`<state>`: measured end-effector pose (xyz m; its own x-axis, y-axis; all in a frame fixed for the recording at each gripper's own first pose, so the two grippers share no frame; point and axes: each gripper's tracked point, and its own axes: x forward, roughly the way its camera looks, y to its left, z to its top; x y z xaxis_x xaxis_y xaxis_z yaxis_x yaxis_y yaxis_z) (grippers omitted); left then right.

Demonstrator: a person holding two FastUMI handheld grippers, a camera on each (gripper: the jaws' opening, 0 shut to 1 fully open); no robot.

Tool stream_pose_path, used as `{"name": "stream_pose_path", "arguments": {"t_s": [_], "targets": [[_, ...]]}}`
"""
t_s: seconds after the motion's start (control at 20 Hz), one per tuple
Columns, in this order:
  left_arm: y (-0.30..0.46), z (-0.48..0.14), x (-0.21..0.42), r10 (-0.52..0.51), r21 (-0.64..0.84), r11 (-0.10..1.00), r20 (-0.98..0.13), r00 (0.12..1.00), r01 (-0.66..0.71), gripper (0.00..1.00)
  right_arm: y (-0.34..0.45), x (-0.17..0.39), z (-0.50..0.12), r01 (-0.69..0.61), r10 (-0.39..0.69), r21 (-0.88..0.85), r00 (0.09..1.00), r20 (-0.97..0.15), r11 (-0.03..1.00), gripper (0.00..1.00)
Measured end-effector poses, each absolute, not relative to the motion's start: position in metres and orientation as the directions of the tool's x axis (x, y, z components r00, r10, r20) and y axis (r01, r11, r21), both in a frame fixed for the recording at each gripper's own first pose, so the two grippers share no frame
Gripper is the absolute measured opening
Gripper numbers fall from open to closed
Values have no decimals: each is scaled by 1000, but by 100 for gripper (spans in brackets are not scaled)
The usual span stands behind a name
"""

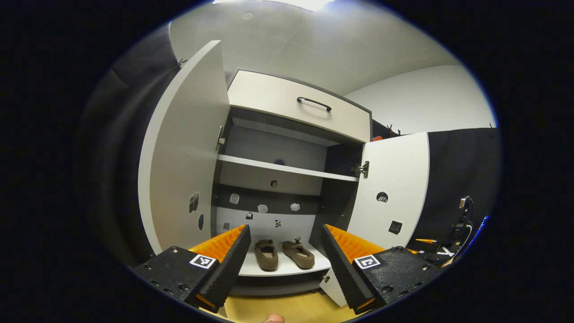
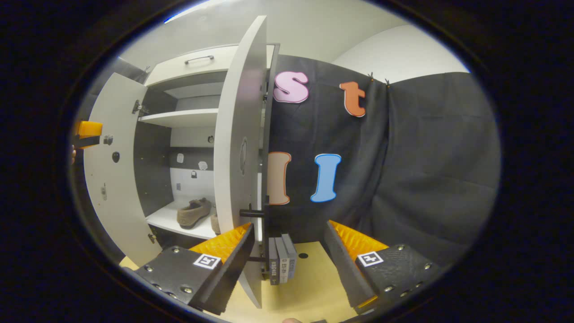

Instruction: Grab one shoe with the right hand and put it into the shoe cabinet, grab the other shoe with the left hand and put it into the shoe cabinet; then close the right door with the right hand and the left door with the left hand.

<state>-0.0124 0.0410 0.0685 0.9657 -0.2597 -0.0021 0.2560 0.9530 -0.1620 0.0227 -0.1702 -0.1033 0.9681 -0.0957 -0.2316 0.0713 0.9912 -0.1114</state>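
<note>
Two brown shoes (image 1: 266, 254) (image 1: 298, 254) lie side by side on the bottom shelf (image 1: 287, 268) of the open shoe cabinet. My left gripper (image 1: 285, 228) is open and empty, facing the cabinet from a short distance back. Its left door (image 1: 184, 152) and right door (image 1: 394, 188) both stand wide open. In the right gripper view the right door (image 2: 240, 134) is edge-on just ahead, its dark handle (image 2: 252, 213) close to my open, empty right gripper (image 2: 289, 224). One shoe (image 2: 193, 211) shows inside; the other shoe (image 2: 214, 223) is mostly hidden behind that door.
A drawer with a black handle (image 1: 314, 103) tops the cabinet, and a middle shelf (image 1: 287, 169) is bare. Grey flat blocks (image 2: 281, 264) stand on the wooden floor (image 2: 314, 287) by the right door's foot. Cables and equipment (image 1: 462, 224) sit at the far right.
</note>
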Motion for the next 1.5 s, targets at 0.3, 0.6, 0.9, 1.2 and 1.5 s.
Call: {"name": "stream_pose_path", "arguments": {"t_s": [0.3, 0.6, 0.9, 1.2, 1.5], "targets": [[44, 72, -12, -220, -147, 963, 51, 974, 225, 96, -116, 35, -110, -86, 67, -72, 968, -242, 994, 93], [47, 73, -8, -165, -138, 976, 46, 985, 170, 96, -70, 58, -121, -199, 187, -23, 950, -251, 980, 95], [54, 79, -8, -92, -134, 986, 50, 995, 98, 96, -13, 78, -131, -324, 319, 27, 911, -262, 946, 95], [110, 76, -40, 40, -126, 991, 36, 999, -35, 96, 24, 96, -140, -371, 360, 10, 895, -263, 929, 94], [163, 58, -38, 156, -122, 981, 9, 988, -154, 96, 31, 98, -138, -378, 373, 31, 890, -261, 925, 93]]}}
